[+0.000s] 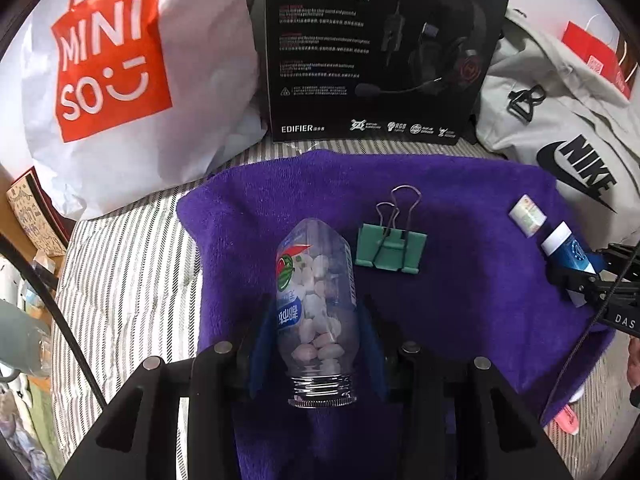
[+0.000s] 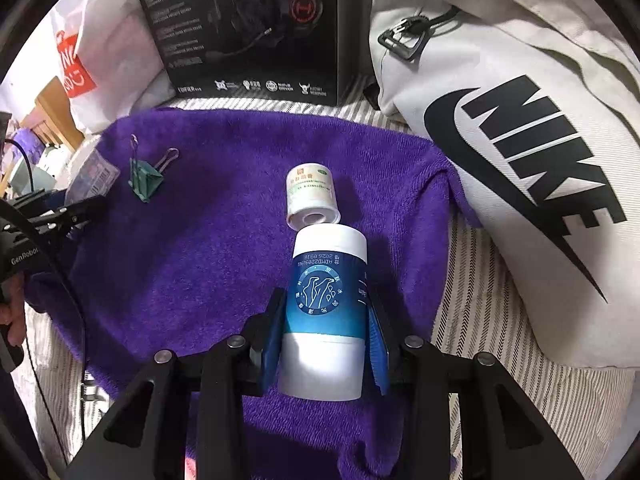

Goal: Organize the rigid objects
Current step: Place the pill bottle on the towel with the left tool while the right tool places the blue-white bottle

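Here the left gripper (image 1: 318, 344) pinches a clear candy bottle (image 1: 316, 304) over the purple towel (image 1: 460, 300); the right gripper (image 2: 325, 342) pinches a blue-and-white bottle (image 2: 326, 312).

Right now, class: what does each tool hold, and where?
Left tool: clear candy bottle, lower body near the neck. Right tool: blue-and-white bottle, mid-body.

On the towel (image 1: 460, 208), the candy bottle (image 1: 316, 304) lies toward its left edge, the binder clip (image 1: 390, 246) just right of it. Near the right edge, the small jar (image 2: 313, 196) lies just behind the tube (image 2: 326, 312). The headset box (image 1: 376, 48) stands behind the towel's back edge.
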